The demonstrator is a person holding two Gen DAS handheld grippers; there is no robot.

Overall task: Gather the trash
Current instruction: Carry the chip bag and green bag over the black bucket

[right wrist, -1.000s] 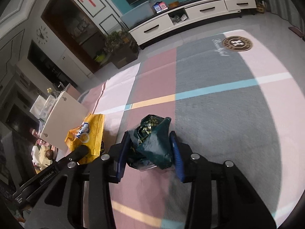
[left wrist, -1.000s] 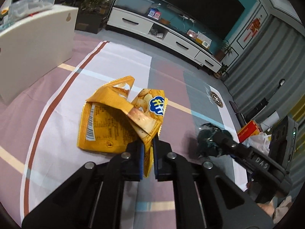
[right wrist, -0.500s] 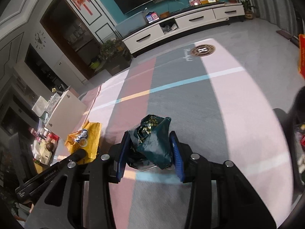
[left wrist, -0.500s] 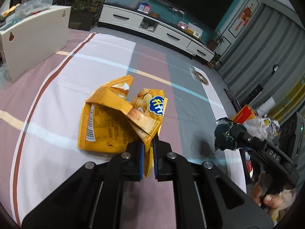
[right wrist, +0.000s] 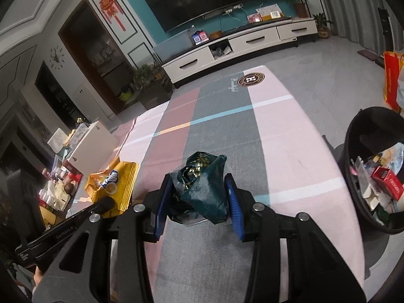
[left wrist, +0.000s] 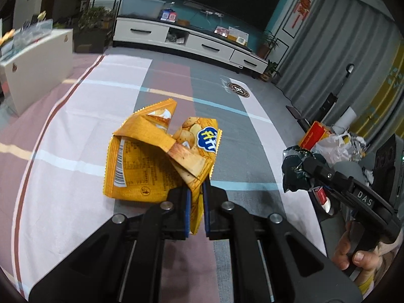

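Observation:
My left gripper (left wrist: 195, 202) is shut on a crumpled orange chip bag (left wrist: 151, 161) and holds it above the striped carpet. My right gripper (right wrist: 198, 199) is shut on a crumpled dark green wrapper (right wrist: 202, 186), also held above the carpet. The green wrapper (left wrist: 298, 169) and the right gripper show at the right of the left wrist view. The orange bag (right wrist: 113, 184) shows at the left of the right wrist view. A black trash bin (right wrist: 353, 136) with several pieces of trash inside stands at the right edge of the right wrist view.
A white TV cabinet (right wrist: 240, 45) runs along the far wall. A low white table (right wrist: 91, 146) with clutter stands at the left. A red box (left wrist: 313, 133) and white plastic bags (left wrist: 333, 146) lie beyond the carpet's right edge.
Both grippers have moved to the right over the carpet with their trash held. The black bin has come into the right wrist view.

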